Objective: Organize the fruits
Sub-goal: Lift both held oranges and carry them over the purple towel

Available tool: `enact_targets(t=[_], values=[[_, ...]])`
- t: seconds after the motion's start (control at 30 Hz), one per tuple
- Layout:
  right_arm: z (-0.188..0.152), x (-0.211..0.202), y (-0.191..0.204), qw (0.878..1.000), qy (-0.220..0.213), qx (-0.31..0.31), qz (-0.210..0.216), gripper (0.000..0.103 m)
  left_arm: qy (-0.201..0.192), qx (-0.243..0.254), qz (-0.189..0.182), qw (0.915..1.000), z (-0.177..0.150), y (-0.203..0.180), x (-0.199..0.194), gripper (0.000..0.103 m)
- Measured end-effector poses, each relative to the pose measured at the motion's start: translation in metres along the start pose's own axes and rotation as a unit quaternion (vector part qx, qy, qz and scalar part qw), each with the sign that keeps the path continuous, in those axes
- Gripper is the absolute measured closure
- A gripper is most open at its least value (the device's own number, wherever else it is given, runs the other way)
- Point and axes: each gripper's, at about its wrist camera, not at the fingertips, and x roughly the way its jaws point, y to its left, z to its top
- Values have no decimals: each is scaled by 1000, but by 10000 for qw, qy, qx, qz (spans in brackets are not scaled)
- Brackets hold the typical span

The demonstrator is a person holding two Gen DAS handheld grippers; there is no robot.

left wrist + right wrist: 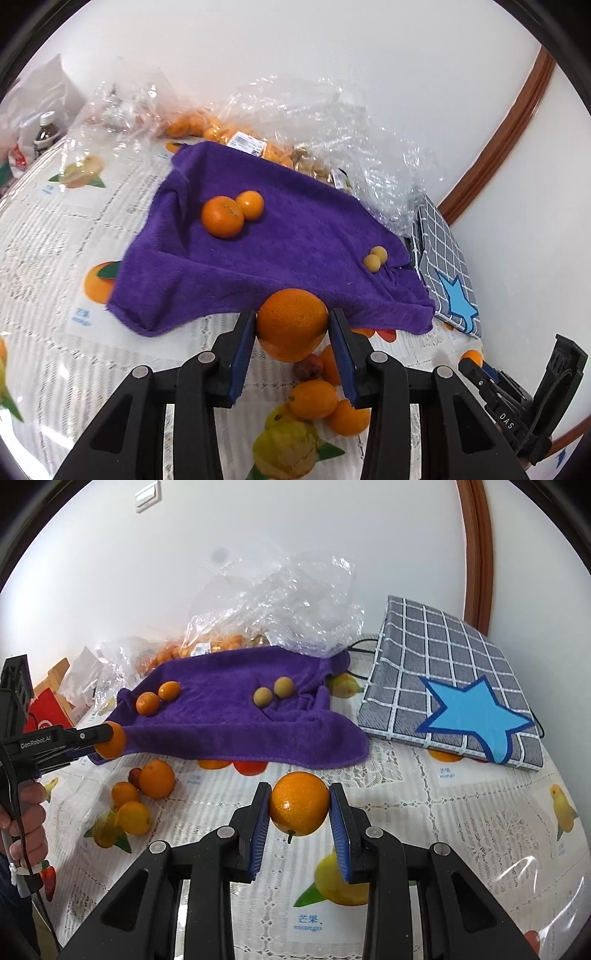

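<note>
Left gripper (291,325) fingers clamp orange (291,323) above towel edge; right gripper (299,805) fingers clamp second orange (299,803) over worktop (424,812). Purple towel (295,236) holds two oranges, two small yellow fruits. Loose oranges (147,786) left on worktop.

A grey checked bag (439,664) with a blue star (476,716) lies flat — beside crumpled clear plastic (295,602).

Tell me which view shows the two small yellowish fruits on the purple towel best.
The right wrist view: the two yellowish fruits sit near the middle of the purple towel, large and unobstructed, side by side. In the left wrist view the same pair is smaller, off to the right near the towel's edge, one partly overlapping the other.
</note>
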Motion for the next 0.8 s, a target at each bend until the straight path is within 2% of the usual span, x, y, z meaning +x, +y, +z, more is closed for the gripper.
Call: enact_targets(t=[0.33,0.63,0.8], values=[[7,-19,13,9998,-192,-84,26,72,-226,-98,-68,9997,2,7,-29,64],[12,-19,18,9996,-230,9,132,72,-300,-131,-9,9995,5,13,-36,64],[15,-13,19,9996,-186,55,199,72,-217,-218,-22,9995,5,15,-29,64]])
